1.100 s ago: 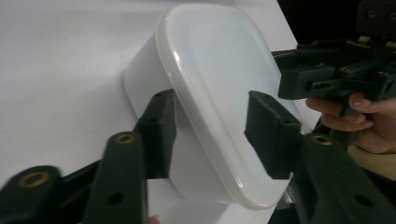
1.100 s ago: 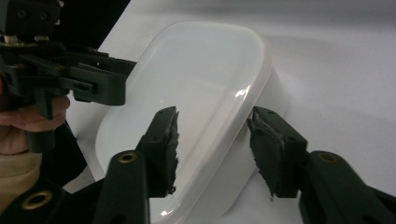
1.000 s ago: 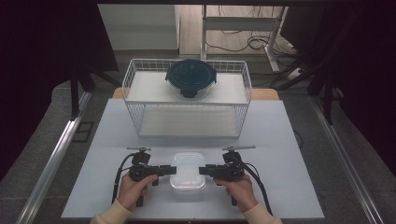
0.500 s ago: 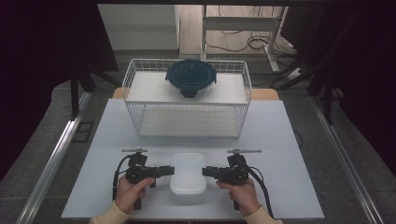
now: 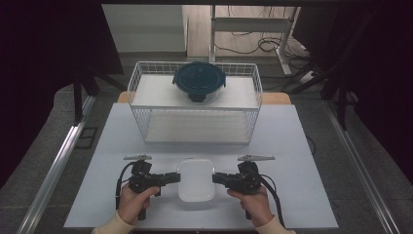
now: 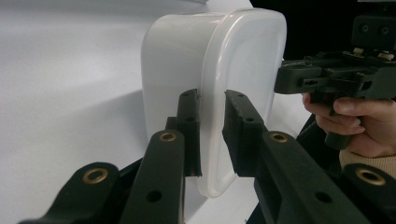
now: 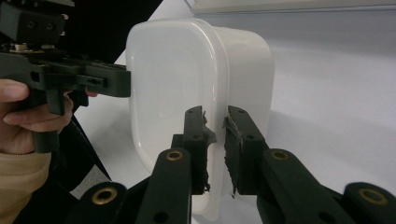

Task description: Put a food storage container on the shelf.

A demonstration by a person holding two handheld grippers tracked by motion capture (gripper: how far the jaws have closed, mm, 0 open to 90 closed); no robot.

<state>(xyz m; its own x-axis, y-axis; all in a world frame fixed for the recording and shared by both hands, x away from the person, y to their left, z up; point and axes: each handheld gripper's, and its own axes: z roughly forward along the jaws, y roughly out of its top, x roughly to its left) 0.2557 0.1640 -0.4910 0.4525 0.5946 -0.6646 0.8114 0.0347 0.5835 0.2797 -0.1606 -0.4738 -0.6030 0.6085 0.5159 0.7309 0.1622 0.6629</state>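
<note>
left gripper (image 6: pixel 212 135): jaws clenched on the white box (image 5: pixel 196 179) lid rim, lower centre of frame | right gripper (image 7: pixel 216 149): pinching the opposite rim | change: both hands have slid toward the bottom edge, box with them (likely being carried, not released) | basket (image 5: pixel 141 124) with dark round container (image 5: pixel 199 80): upper centre, well apart

A white, lidded, rounded-rectangular box (image 5: pixel 196 179) sits flat at lower centre of the high view. A round dark-lidded bowl (image 5: pixel 199 82) rests upper centre.
</note>
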